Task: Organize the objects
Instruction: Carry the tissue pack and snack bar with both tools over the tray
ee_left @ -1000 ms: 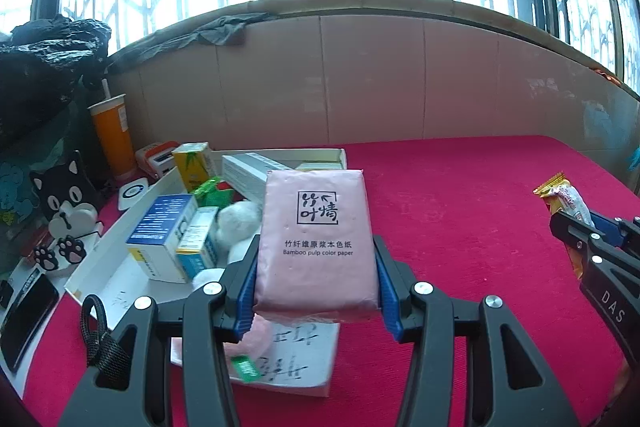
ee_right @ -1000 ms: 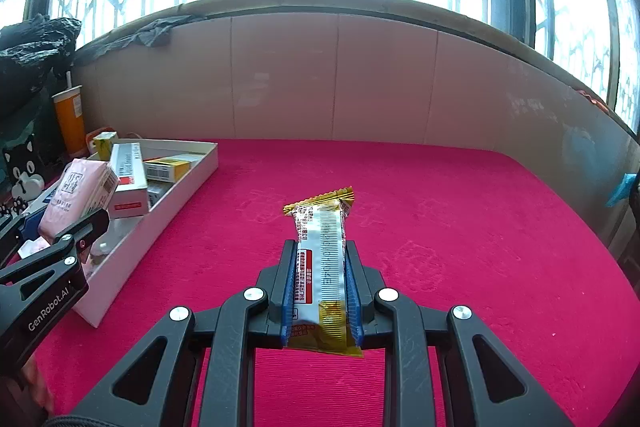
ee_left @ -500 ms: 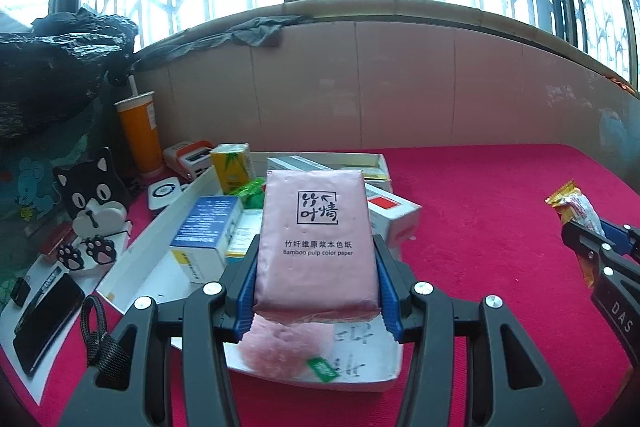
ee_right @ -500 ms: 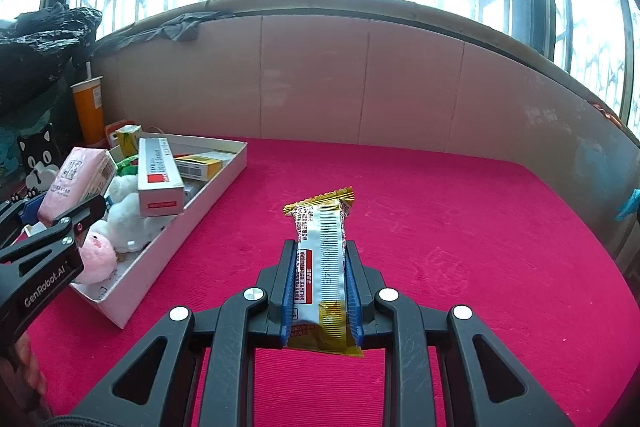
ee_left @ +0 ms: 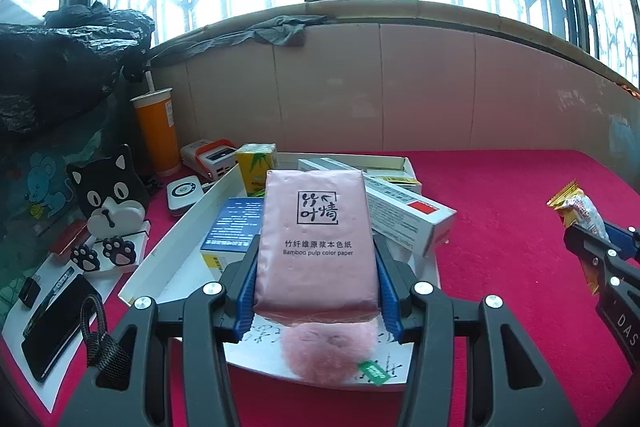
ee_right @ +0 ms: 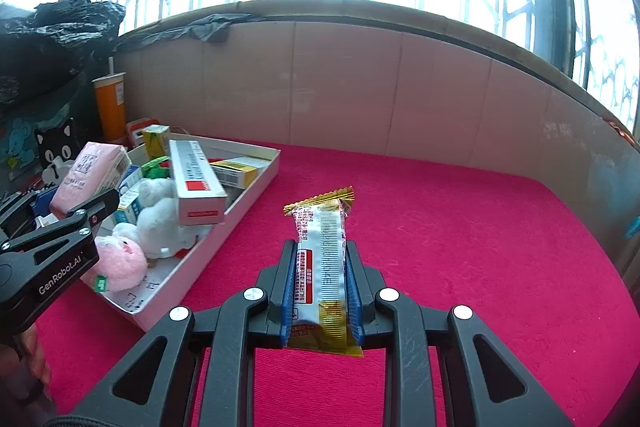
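My left gripper (ee_left: 316,259) is shut on a pink tissue pack (ee_left: 316,239) and holds it above the near end of a white cardboard tray (ee_left: 160,259). The pack also shows in the right wrist view (ee_right: 86,175). My right gripper (ee_right: 322,279) is shut on a yellow and white snack bar (ee_right: 322,259), held above the red cloth to the right of the tray (ee_right: 240,203). The snack bar shows at the right of the left wrist view (ee_left: 580,211). In the tray lie a pink plush (ee_left: 328,355), a white plush (ee_right: 160,207) and several boxes.
Left of the tray stand an orange cup (ee_left: 156,131), a black cat holder (ee_left: 108,199), a power bank (ee_left: 208,159) and a black phone (ee_left: 56,327). A long white box (ee_left: 404,215) overhangs the tray's right wall. A tan wall panel (ee_right: 360,87) bounds the red cloth (ee_right: 480,247).
Both grippers have pulled back and risen a little with their loads. The tray and its contents now sit nearer and more to the centre in both views.
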`<action>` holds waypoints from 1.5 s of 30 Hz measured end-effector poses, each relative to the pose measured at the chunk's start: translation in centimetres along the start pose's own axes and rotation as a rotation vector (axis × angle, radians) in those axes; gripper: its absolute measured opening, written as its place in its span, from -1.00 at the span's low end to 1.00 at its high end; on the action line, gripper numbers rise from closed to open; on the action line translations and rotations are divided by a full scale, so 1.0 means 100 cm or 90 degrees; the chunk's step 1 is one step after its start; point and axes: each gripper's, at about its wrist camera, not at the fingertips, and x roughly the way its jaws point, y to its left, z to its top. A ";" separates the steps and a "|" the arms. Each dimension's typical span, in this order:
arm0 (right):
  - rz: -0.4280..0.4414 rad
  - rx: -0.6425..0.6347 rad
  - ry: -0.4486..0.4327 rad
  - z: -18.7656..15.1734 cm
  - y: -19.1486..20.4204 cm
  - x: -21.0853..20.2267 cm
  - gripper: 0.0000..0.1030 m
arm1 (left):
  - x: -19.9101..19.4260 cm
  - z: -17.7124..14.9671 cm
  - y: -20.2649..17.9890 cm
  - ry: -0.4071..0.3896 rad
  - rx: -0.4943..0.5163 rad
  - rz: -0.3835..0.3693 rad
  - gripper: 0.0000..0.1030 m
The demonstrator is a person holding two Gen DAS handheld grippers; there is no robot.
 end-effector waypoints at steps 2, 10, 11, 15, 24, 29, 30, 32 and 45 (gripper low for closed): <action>0.004 -0.003 0.000 0.001 0.004 0.000 -0.54 | 0.000 0.001 0.004 -0.002 -0.001 0.005 -0.05; 0.020 -0.013 -0.005 0.011 0.020 0.001 -0.54 | 0.001 0.004 0.017 -0.005 -0.003 0.020 -0.05; 0.023 -0.014 -0.005 0.013 0.023 0.001 -0.54 | 0.001 0.004 0.018 -0.006 -0.002 0.022 -0.05; 0.036 -0.023 -0.009 0.022 0.034 0.002 -0.54 | 0.001 0.008 0.027 -0.011 -0.004 0.029 -0.05; 0.070 -0.046 -0.029 0.044 0.067 0.003 -0.54 | 0.006 0.020 0.054 -0.012 -0.018 0.049 -0.05; 0.082 -0.054 -0.034 0.053 0.079 0.005 -0.54 | 0.012 0.027 0.065 -0.012 -0.008 0.055 -0.05; 0.084 -0.055 -0.034 0.054 0.081 0.006 -0.54 | 0.013 0.028 0.068 -0.010 -0.008 0.054 -0.05; 0.088 -0.058 -0.034 0.056 0.085 0.007 -0.54 | 0.017 0.031 0.075 -0.005 -0.011 0.049 -0.05; 0.101 -0.062 -0.031 0.074 0.101 0.017 -0.54 | 0.041 0.063 0.107 0.035 -0.027 -0.037 -0.05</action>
